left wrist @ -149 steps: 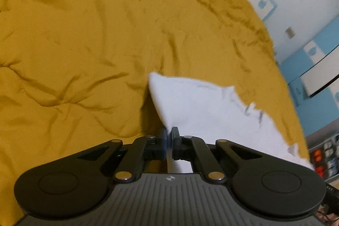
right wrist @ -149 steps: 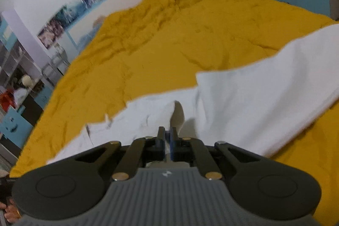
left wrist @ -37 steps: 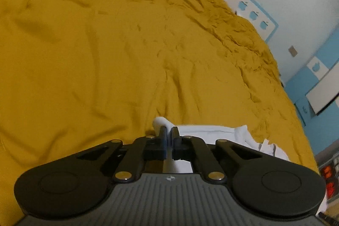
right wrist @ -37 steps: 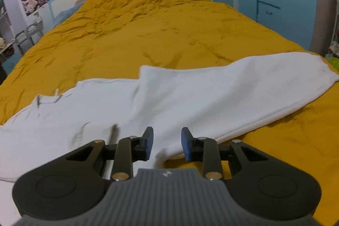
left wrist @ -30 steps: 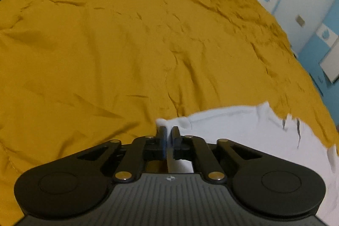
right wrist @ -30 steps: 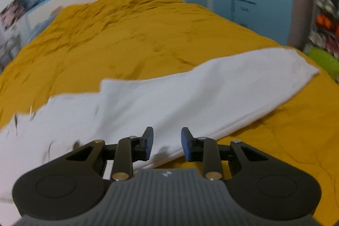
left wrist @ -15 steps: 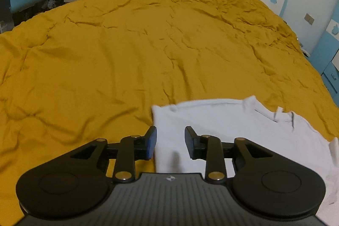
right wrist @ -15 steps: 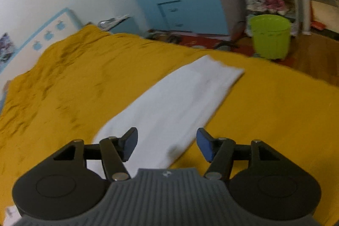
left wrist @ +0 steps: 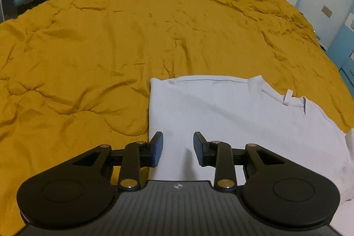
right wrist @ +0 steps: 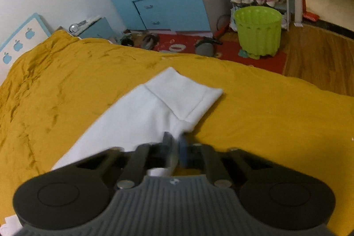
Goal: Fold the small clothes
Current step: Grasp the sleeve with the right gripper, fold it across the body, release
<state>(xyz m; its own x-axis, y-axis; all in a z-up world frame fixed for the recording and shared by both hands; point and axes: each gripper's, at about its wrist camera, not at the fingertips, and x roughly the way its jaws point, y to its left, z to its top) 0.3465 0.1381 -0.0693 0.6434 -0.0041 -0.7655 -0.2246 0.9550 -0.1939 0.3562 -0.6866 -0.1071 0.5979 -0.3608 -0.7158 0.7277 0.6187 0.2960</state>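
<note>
The white garment (right wrist: 152, 116) stretches away ahead of the right tool (right wrist: 174, 147), clamped on its near edge; the left tool (left wrist: 178, 148) hovers half-open, empty, over the folded body.

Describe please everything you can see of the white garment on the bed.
The white garment is soft, plain knit cloth, spread flat on the yellow quilt. In the left view its collar end shows a neckline seam and a small tag; its left edge is a straight fold. The left tongs are open above it, not gripping. In the right view a long cuffed part stretches out, and the right tongs have just closed on its edge.
</note>
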